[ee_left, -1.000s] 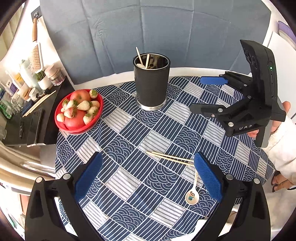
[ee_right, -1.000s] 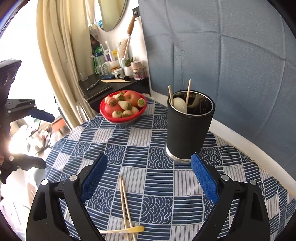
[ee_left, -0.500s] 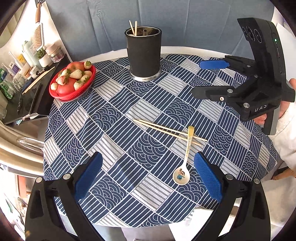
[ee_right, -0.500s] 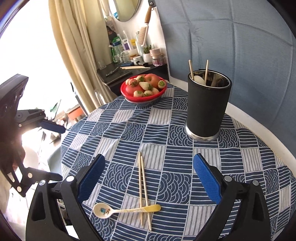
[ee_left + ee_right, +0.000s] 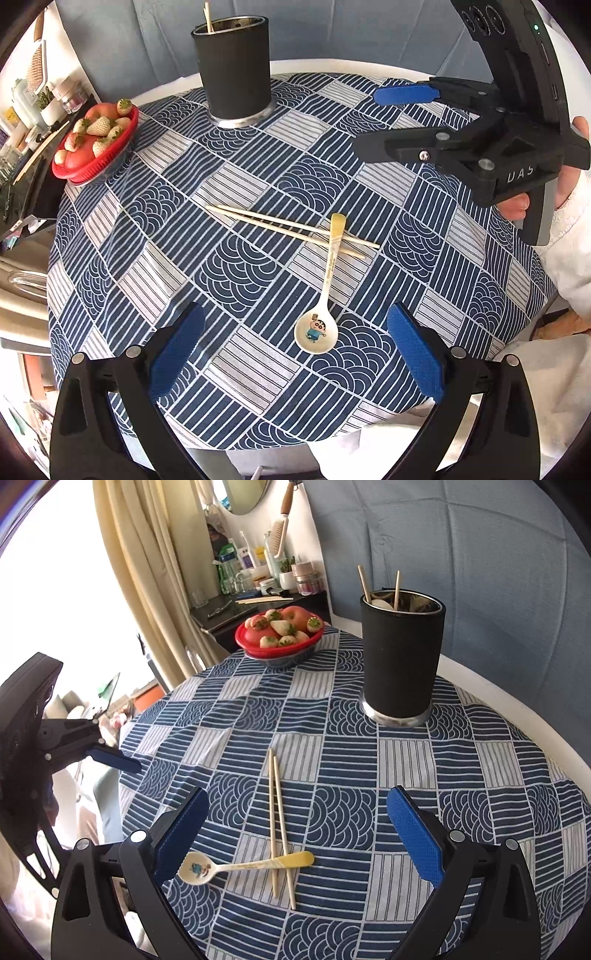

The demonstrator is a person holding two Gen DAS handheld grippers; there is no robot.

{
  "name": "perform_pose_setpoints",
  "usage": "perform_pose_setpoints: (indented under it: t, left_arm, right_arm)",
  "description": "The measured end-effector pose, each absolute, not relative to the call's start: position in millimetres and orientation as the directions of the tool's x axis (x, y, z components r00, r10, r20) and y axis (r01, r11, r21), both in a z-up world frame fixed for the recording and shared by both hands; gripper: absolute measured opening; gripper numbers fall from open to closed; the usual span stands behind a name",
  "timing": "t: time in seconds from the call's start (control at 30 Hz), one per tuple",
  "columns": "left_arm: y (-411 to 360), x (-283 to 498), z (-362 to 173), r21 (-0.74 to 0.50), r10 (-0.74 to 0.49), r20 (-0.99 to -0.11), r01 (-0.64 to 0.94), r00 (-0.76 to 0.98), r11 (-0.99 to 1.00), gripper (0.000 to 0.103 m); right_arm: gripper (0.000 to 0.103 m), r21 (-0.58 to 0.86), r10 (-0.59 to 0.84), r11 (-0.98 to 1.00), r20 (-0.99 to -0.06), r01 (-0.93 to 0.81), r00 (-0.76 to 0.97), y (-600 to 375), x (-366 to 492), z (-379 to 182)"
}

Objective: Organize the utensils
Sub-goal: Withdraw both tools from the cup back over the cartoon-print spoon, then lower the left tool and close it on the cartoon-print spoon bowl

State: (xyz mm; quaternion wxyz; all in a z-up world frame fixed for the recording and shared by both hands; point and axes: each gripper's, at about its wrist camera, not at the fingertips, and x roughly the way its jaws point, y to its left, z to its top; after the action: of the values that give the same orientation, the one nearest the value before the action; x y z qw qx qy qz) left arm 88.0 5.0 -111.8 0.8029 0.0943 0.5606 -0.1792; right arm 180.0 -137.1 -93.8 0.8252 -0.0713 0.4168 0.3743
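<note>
Spoon (image 5: 320, 291) lies across chopsticks (image 5: 291, 230); both grippers' fingers (image 5: 413, 350) spread wide, holder (image 5: 232, 70) contents mostly hidden

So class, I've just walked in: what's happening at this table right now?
A person holds a gripper in each hand above a round table, tidying utensils. The left gripper and right gripper are both open and empty. A pair of chopsticks lies loose on the tablecloth, with a spoon crossed over it. The black holder already contains some utensils.
</note>
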Motion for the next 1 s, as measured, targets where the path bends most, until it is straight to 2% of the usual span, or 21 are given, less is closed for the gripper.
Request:
perform_pose_setpoints:
  t: [0.43, 0.8, 1.0]
  left_arm:
    - [-10.3, 78.8, -173.0, -0.072, -0.164, -0.970, 0.427, 0.181, 0.901, 0.096]
    - [-16.3, 86.1, -187.6, -0.035, -0.114, -0.980, 0.424, 0.161, 0.905, 0.094]
    - [-22.1, 95.0, -196.0, -0.036, -0.101, -0.987, 0.438, 0.127, 0.898, 0.081]
  right_arm:
    - [0.093, 0.191, 0.507, 0.742, -0.787, -0.643, 0.352, -148.0, 172.7, -121.2]
    - [0.093, 0.167, 0.476, 0.730, -0.820, -0.663, 0.317, -141.4, 165.0, -135.1]
    - [0.093, 0.169, 0.449, 0.736, -0.847, -0.656, 0.285, -147.3, 161.4, -148.9]
